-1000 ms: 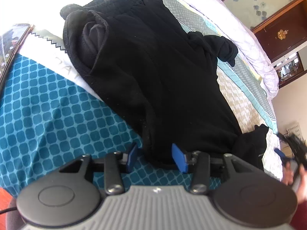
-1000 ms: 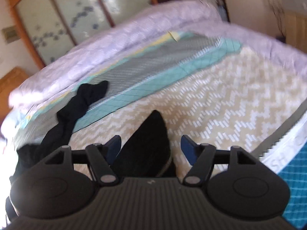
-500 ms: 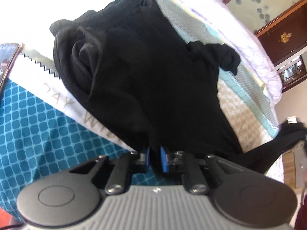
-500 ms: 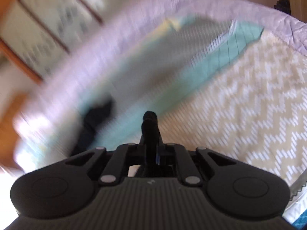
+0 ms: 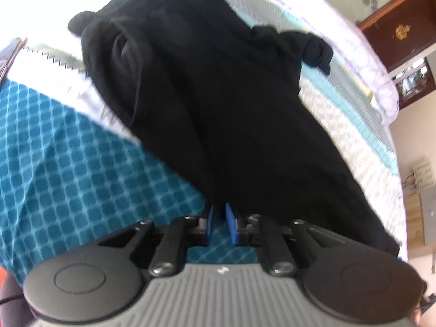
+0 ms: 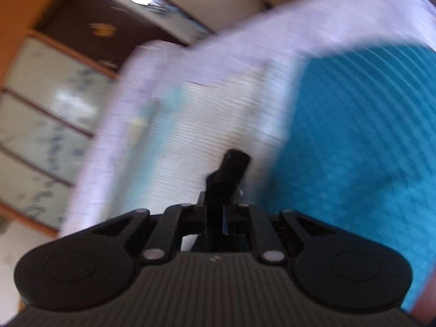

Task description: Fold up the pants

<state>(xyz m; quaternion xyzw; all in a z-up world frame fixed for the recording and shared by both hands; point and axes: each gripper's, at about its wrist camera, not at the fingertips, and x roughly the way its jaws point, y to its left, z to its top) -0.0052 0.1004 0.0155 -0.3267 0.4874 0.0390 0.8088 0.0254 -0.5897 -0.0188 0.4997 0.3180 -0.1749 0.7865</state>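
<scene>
Black pants (image 5: 218, 95) lie spread on the bed, waistband at the far upper left, legs running toward the lower right. My left gripper (image 5: 219, 218) is shut on the near edge of the pants, with the blue pads (image 5: 230, 224) pinching the fabric. My right gripper (image 6: 218, 212) is shut on a black end of the pants (image 6: 230, 171) that sticks up between its fingers. The right wrist view is blurred by motion.
The bed has a teal patterned cover (image 5: 68, 177), a white zigzag sheet (image 5: 351, 147) and a lilac quilt (image 5: 340, 35) along the far side. A phone (image 5: 9, 54) lies at the left edge. A dark wooden cabinet (image 5: 400, 27) stands behind the bed.
Both grippers have closed on the pants fabric. The left one has lifted the near edge, and the right one has swung quickly with the pant end in it.
</scene>
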